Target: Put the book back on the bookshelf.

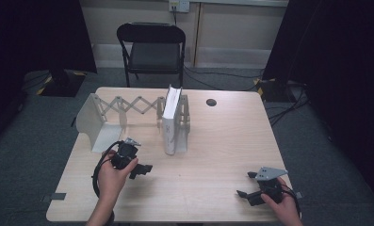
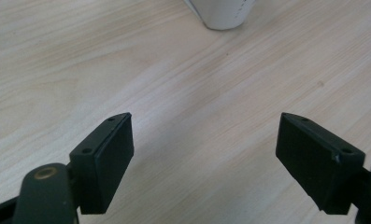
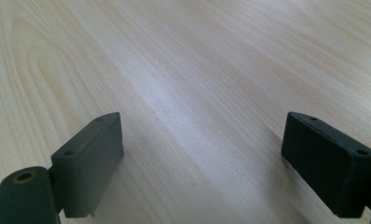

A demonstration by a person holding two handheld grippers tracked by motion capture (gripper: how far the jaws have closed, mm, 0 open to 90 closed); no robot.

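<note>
Matt wood, matt plastic

I see pale wood-grain table (image 1: 213,155) with a soft sheen, matt black plastic jaws on both grippers, and a smooth white book (image 1: 170,120).

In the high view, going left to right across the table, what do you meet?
White end panel of the folding rack → left gripper → upright white book → dark round hole in the tabletop → right gripper.
</note>
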